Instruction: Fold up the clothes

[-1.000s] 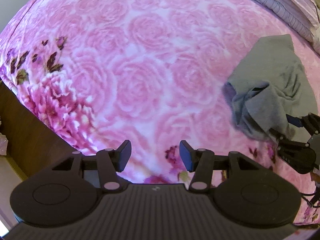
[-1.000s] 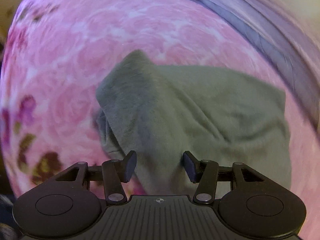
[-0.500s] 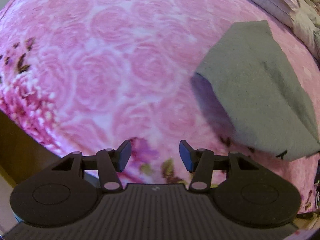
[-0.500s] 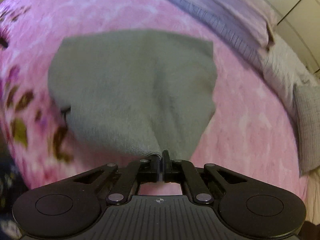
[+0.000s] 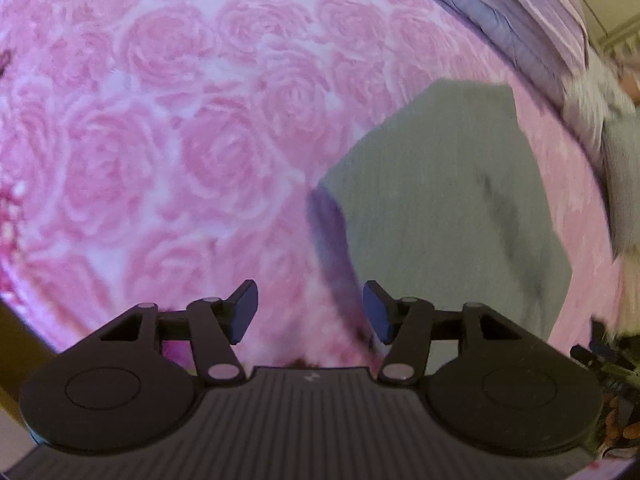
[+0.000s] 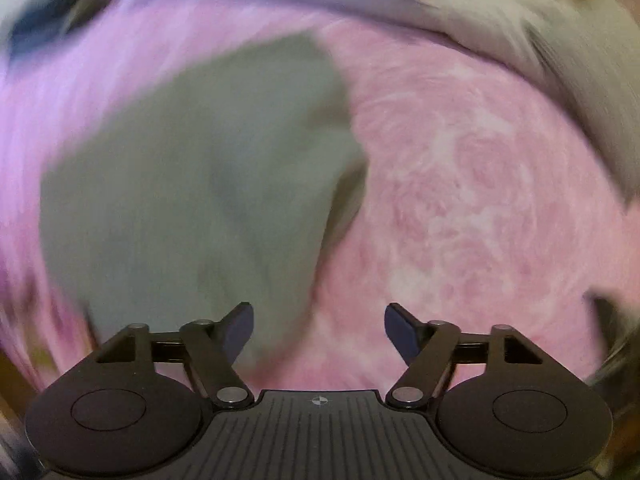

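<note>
One soft pink bedspread [image 5: 168, 148], printed all over with large roses, is spread across the bed and fills both views. Along its far edge a striped lilac pillow [image 5: 532, 12] is seen. A plain grey cloth garment [image 5: 440, 200], flat and angular, is laid on the bedspread right of centre in the left view. The left tongs [image 5: 309, 312] are held parted with nothing between them, just beside the garment's near edge. The right tongs [image 6: 319, 330], just opened wide, are released above the garment [image 6: 192, 192]; that view is blurred.
</note>
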Demonstrator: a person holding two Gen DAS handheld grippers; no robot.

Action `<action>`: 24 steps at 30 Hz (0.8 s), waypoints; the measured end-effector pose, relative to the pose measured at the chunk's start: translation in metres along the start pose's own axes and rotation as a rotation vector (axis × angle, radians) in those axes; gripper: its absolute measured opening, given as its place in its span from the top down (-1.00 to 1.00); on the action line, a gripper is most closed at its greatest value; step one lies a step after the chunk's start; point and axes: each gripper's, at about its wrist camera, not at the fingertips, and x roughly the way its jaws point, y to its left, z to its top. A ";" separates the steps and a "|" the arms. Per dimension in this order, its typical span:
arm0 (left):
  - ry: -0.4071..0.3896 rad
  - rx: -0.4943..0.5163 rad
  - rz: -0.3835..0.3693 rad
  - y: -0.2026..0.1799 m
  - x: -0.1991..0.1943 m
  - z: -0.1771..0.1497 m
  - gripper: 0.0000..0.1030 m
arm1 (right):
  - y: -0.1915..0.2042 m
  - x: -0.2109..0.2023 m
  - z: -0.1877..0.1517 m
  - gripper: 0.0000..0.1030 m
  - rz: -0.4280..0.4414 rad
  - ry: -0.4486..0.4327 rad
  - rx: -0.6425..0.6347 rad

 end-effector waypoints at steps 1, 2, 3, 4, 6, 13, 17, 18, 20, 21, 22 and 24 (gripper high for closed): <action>0.002 -0.015 -0.018 0.001 0.007 0.006 -0.13 | -0.009 0.005 0.010 -0.39 0.033 -0.016 0.083; 0.004 -0.028 -0.037 0.001 0.015 0.010 -0.20 | -0.017 0.012 0.021 -0.39 0.063 -0.034 0.161; 0.008 -0.040 -0.052 0.000 0.025 0.015 -0.21 | -0.022 0.020 0.030 -0.39 0.089 -0.049 0.209; 0.010 -0.048 -0.058 0.000 0.033 0.019 -0.21 | -0.028 0.029 0.041 -0.39 0.117 -0.061 0.250; 0.026 -0.055 -0.065 -0.003 0.051 0.025 -0.21 | -0.032 0.049 0.056 -0.39 0.152 -0.052 0.299; 0.017 -0.068 -0.028 -0.004 0.057 0.031 -0.20 | -0.052 0.112 0.050 -0.36 0.292 0.084 0.636; -0.010 -0.108 -0.001 0.019 0.034 0.032 -0.19 | -0.056 0.108 0.050 0.94 0.313 0.038 0.812; -0.023 -0.117 0.003 0.026 0.025 0.035 -0.19 | -0.054 0.095 0.059 0.95 0.304 -0.021 0.804; -0.054 -0.128 0.010 0.038 0.009 0.042 -0.19 | -0.046 0.057 0.089 0.95 0.306 -0.186 0.768; -0.073 -0.131 0.011 0.044 -0.001 0.047 -0.19 | -0.039 0.036 0.108 0.95 0.293 -0.261 0.722; -0.091 -0.134 0.011 0.049 -0.011 0.054 -0.19 | -0.028 0.011 0.131 0.96 0.270 -0.342 0.647; -0.130 -0.141 -0.003 0.058 -0.031 0.068 -0.19 | 0.003 -0.047 0.179 0.96 0.228 -0.518 0.462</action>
